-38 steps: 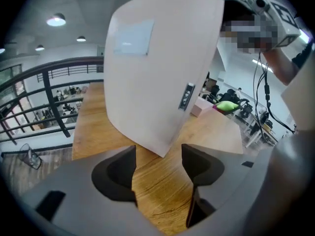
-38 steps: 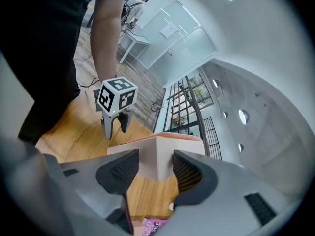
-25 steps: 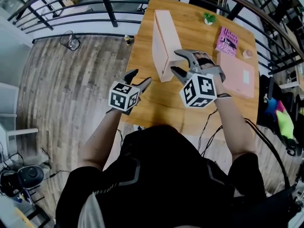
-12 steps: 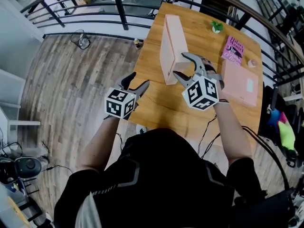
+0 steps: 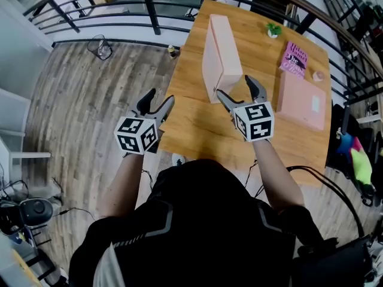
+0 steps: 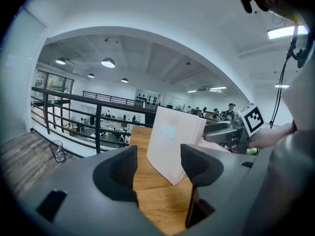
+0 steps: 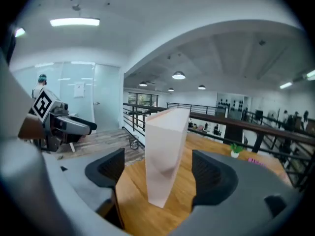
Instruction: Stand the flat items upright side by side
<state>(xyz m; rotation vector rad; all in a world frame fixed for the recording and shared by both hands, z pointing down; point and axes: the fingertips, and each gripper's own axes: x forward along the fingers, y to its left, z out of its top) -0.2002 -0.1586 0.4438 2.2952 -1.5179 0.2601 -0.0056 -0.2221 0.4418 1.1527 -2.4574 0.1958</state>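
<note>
Pale pink box (image 5: 220, 55) stands upright on its long edge on the table (image 5: 191, 121). At its 4 o'clock, well apart, a second pink box (image 5: 302, 100) lies flat. At 3 o'clock, a magenta book (image 5: 294, 58) lies flat.

Bright, even light; fisheye-warped edges

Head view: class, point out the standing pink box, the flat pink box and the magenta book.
standing pink box (image 5: 224, 49), head view, on its narrow top edge.
flat pink box (image 5: 299, 103), head view, middle of its upper face.
magenta book (image 5: 292, 59), head view, middle of its cover.
</note>
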